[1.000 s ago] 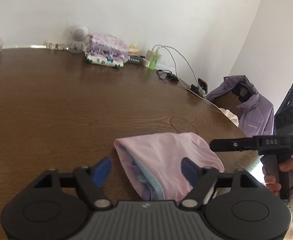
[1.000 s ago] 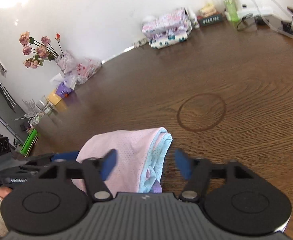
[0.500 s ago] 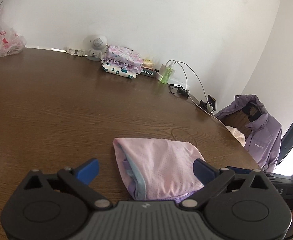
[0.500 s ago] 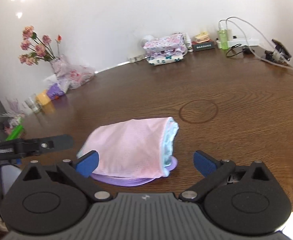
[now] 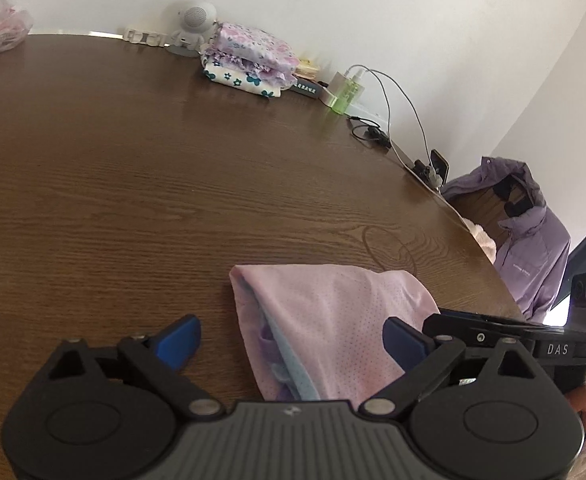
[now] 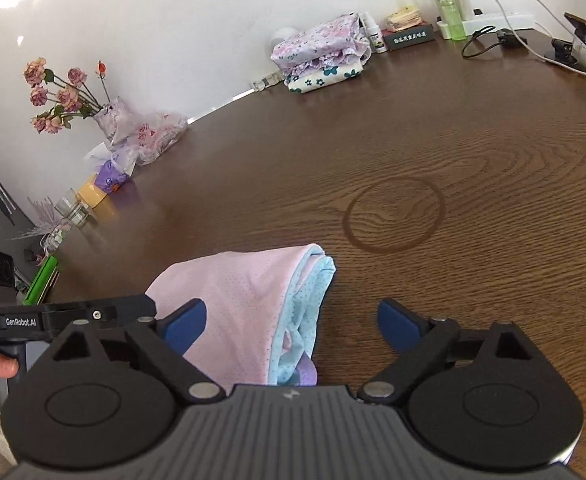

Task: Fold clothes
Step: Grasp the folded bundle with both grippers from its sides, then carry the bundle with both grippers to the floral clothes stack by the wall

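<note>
1. Since the earlier frames, both hand-held grippers have drawn back in over the pink garment (image 5: 333, 320); half a second ago I saw it farther ahead and fully clear of the jaws, now its near end sits between them in both wrist views.
2. Left hand-held gripper (image 5: 289, 338): jaws wide apart and closing a little; cloth lies between the blue pads, nothing pinched.
3. Right hand-held gripper (image 6: 291, 326): same, jaws wide and narrowing, the pale blue edge of the garment between them, pads not pressing.
4. Garment is already a compact folded bundle, pink on top, light blue and purple layers showing at its open edge, lying flat on the worktop (image 5: 133, 200) near my side.
5. My read: folding on this piece looks done or nearly so. What I judge is left: one last fold or a tidy-up, then carrying it to the folded stack (image 6: 321, 54) at the far wall.
6. No other unfolded clothes are in view.
</note>
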The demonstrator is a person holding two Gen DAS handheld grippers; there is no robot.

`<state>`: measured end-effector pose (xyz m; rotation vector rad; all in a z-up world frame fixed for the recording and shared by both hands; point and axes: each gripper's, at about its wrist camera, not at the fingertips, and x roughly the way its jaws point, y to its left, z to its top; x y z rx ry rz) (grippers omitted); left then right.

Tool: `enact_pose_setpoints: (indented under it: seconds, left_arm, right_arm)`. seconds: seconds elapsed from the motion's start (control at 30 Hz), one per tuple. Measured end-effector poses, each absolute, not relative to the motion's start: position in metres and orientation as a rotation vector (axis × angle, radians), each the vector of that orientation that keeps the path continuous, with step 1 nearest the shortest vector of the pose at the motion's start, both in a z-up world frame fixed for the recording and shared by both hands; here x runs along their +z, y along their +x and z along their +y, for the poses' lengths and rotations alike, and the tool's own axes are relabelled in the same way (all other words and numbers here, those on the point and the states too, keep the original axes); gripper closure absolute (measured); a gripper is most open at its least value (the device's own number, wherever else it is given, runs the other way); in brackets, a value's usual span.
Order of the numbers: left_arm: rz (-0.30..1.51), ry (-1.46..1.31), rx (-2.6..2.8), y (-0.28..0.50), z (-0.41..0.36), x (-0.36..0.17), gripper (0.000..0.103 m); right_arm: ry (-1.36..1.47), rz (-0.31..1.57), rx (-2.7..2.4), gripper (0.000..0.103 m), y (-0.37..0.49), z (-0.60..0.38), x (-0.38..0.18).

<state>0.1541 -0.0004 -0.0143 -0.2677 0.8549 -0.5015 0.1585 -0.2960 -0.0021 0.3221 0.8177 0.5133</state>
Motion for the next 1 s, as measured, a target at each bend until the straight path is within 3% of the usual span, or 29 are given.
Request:
enact_pose_setpoints:
  seconds: [0.07, 0.1, 0.13, 0.17, 0.23, 0.33, 0.57, 1.0]
  left_arm:
    - [0.872, -0.249, -0.516, 0.158, -0.004, -0.013, 0.029]
    - [0.881, -0.253, -0.529, 0.159, -0.004, -0.014, 0.037]
    - [0.892, -0.275, -0.541, 0.160, -0.003, -0.016, 0.057]
    - [0.902, -0.297, -0.553, 0.162, -0.002, -0.019, 0.070]
    - [0.910, -0.331, -0.565, 0.164, 0.000, -0.023, 0.072]
    - [0.907, -0.405, -0.570, 0.162, 0.005, -0.031, 0.084]
    - [0.865, -0.556, -0.597, 0.159, 0.017, -0.042, 0.089]
    - [0.683, -0.470, -0.631, 0.146, 0.012, 0.014, 0.089]
  right_arm:
    - [0.324, 0.821, 0.531, 0.021, 0.161, -0.293, -0.003]
    - [0.337, 0.827, 0.540, 0.033, 0.162, -0.292, -0.004]
    - [0.349, 0.832, 0.549, 0.048, 0.162, -0.291, -0.005]
    - [0.362, 0.837, 0.558, 0.054, 0.163, -0.290, -0.007]
    - [0.391, 0.844, 0.573, 0.072, 0.163, -0.289, -0.011]
    - [0.456, 0.863, 0.601, 0.084, 0.163, -0.292, -0.018]
    - [0.617, 0.858, 0.610, 0.092, 0.166, -0.304, -0.029]
    - [0.555, 0.694, 0.624, 0.093, 0.163, -0.299, 0.024]
